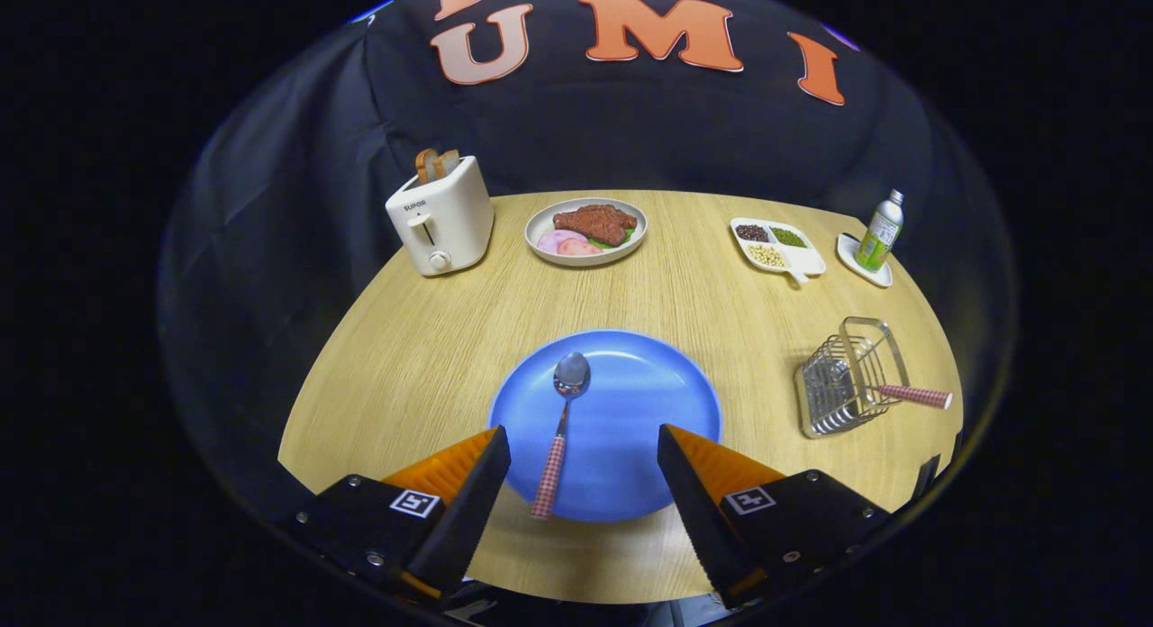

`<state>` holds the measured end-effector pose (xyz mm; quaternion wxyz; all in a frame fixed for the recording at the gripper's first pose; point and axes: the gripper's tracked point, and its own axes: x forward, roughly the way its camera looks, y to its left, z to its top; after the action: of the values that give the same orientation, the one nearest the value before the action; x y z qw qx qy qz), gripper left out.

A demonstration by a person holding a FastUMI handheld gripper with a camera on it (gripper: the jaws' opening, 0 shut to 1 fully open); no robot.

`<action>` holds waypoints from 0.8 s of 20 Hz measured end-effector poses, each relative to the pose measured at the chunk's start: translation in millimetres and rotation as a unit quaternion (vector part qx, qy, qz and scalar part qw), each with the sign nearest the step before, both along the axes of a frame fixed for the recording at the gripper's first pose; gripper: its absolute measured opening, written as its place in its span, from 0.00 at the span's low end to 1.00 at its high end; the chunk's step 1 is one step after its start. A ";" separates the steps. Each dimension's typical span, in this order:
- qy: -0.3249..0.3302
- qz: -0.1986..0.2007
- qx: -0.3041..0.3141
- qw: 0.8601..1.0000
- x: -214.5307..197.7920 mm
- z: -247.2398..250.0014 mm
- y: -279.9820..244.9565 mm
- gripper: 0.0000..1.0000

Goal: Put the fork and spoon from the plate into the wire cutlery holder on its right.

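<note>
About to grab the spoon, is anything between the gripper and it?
Nothing visible. The open gripper hovers over the blue plate, and the spoon lies between its fingers, handle toward them, with nothing on top.

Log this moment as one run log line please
gripper: open, over plate | spoon: on plate, between fingers | fork: in holder, handle sticking out | next: likely grasp spoon

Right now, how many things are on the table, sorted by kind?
Plates and dishes: 4 (blue plate, food plate, divided dish, small saucer)
Cutlery: 2 (spoon between the open tongs, checked handle in the wire holder)
Wire holder: 1
Toaster: 1
Bottle: 1
Total: 9
</note>
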<state>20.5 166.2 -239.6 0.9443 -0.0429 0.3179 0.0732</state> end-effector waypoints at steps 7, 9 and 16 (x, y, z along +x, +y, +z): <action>0.015 0.019 0.006 1.000 3.1 -36.9 22.3 0.92; 0.020 0.018 0.009 1.000 4.1 -46.3 25.2 0.86; 0.034 -0.002 0.005 0.999 10.4 -67.8 24.0 0.51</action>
<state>30.9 190.2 -307.5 0.9333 -0.0349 0.3494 0.0748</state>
